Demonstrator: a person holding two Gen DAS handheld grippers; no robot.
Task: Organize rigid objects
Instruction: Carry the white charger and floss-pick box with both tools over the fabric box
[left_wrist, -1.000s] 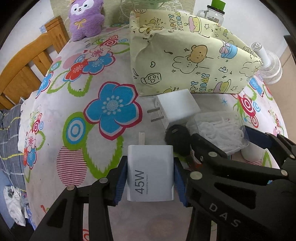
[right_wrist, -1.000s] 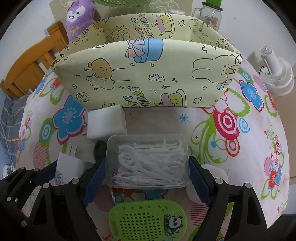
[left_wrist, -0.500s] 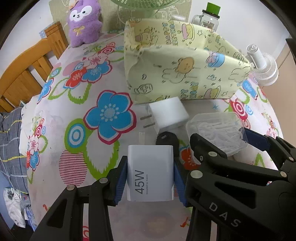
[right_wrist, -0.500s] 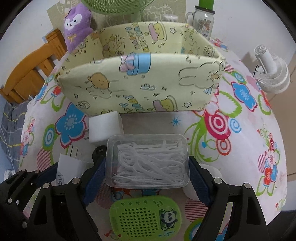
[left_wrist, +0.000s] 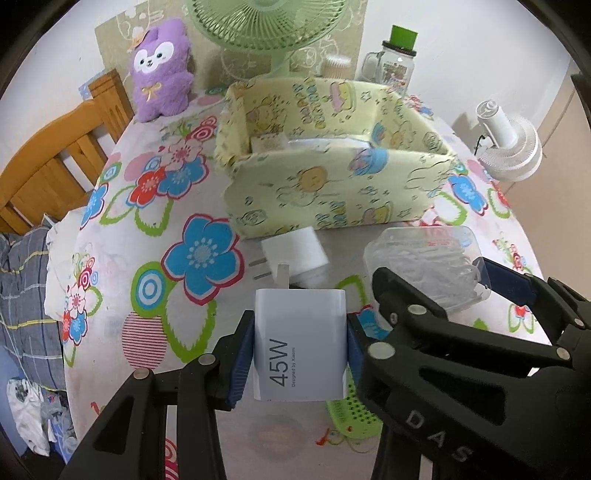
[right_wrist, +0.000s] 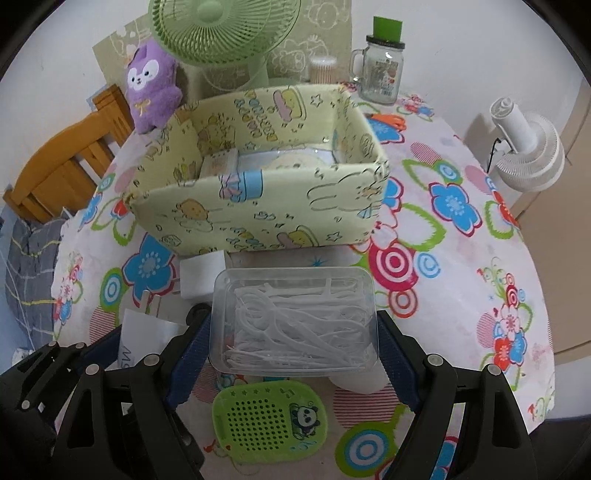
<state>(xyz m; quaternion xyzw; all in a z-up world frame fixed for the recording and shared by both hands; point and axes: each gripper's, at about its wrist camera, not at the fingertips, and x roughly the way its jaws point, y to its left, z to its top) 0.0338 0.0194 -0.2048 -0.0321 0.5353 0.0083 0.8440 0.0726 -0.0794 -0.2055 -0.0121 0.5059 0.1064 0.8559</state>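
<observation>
**Both grippers loaded in front of the fabric bin**

While my left gripper (left_wrist: 300, 354) is closed on the 45W charger (left_wrist: 300, 345), I see the white block pinched squarely between the two blue pads (left_wrist: 242, 360), prongs pointing to twelve o'clock, held above the floral tablecloth (left_wrist: 122, 258). My right gripper (right_wrist: 293, 334) is clamped on the clear floss-pick box (right_wrist: 295, 321), one blue pad on each short side, the box filling the whole gap between the fingers.

At twelve o'clock from both grippers stands the yellow cartoon-print bin (right_wrist: 258, 214), open at the top. Something flat and pale lies inside it, though I cannot make out what through the distortion.

My count: two chargers, the held one and a second white charger (left_wrist: 295, 253) lying on the cloth just before the bin's front wall, prongs toward nine o'clock. One floss-pick box. One green panda case (right_wrist: 269, 421) flat on the cloth at six o'clock under the right gripper. One bin.

Behind the bin: one purple plush toy (right_wrist: 151, 85) at eleven o'clock, one green fan (right_wrist: 221, 29) at twelve, one glass jar (right_wrist: 380, 70) with a green lid at one, and one white fan (right_wrist: 528, 147) at two o'clock.
</observation>
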